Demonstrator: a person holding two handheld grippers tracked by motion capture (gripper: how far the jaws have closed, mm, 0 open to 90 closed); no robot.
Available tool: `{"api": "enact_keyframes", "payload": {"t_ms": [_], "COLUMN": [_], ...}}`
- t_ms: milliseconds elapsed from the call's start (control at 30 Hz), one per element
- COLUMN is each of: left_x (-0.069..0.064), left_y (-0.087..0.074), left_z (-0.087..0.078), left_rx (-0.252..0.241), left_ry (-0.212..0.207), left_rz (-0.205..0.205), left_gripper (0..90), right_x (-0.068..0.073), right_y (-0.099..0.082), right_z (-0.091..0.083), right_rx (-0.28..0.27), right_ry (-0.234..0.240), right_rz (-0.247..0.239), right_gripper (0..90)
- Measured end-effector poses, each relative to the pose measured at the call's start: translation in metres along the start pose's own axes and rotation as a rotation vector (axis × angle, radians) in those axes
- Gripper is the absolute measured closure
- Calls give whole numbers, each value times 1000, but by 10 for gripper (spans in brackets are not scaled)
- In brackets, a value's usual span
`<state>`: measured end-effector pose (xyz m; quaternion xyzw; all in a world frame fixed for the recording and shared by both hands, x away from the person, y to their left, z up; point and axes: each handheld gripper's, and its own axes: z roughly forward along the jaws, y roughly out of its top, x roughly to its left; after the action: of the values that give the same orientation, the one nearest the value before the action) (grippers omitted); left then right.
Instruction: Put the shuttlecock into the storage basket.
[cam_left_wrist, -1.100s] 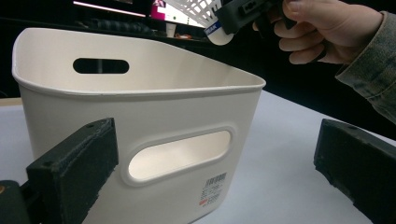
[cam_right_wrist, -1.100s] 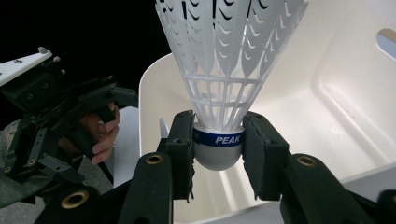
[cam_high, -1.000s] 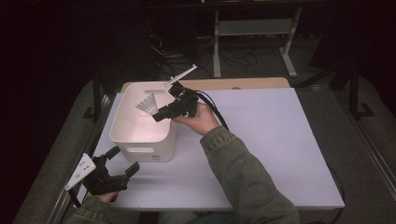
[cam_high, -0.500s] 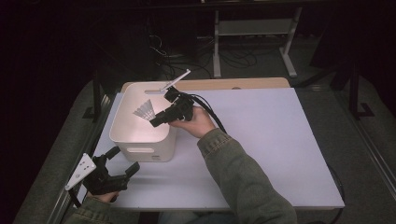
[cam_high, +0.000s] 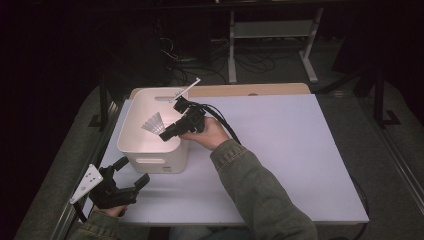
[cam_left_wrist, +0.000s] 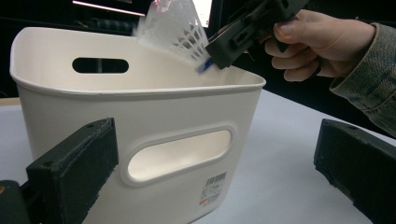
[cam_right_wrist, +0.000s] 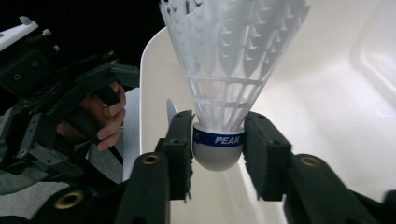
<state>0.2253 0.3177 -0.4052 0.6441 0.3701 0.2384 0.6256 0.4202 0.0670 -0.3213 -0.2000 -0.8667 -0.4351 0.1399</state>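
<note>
1. Your right tongs (cam_right_wrist: 217, 154) hold the shuttlecock (cam_right_wrist: 224, 84) by its cork above the white bin (cam_high: 150, 150); their jaws have just been opening, so it may tumble out early.
2. Your left tongs (cam_high: 131, 175) stand open and empty on the surface (cam_high: 280, 150); bump the bin and it shifts.

The right gripper (cam_right_wrist: 218, 154) now reaches a little farther over the white bin (cam_high: 131, 145). Its jaws have just been opening, the shuttlecock (cam_right_wrist: 224, 88) between them.

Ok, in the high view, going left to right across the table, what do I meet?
Left gripper → white bin → shuttlecock → right gripper, jaws just opening with the shuttlecock between them → bare white table.
</note>
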Motion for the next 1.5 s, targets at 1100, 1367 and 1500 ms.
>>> {"api": "enact_keyframes", "payload": {"t_ms": [1100, 1367, 1500], "left_x": [-1, 0, 0], "left_y": [0, 0, 0], "left_z": [0, 0, 1], "left_rx": [0, -4, -9], "left_ry": [2, 0, -2], "left_rz": [-5, 7, 3], "left_gripper": [0, 0, 0], "right_x": [4, 2, 0], "right_y": [-12, -20, -26], "right_z": [-43, -53, -60], "right_rx": [-169, -185, -199], "right_ry": [-82, -100, -107], "right_rz": [-38, -34, -31], "right_gripper": [0, 0, 0]}}
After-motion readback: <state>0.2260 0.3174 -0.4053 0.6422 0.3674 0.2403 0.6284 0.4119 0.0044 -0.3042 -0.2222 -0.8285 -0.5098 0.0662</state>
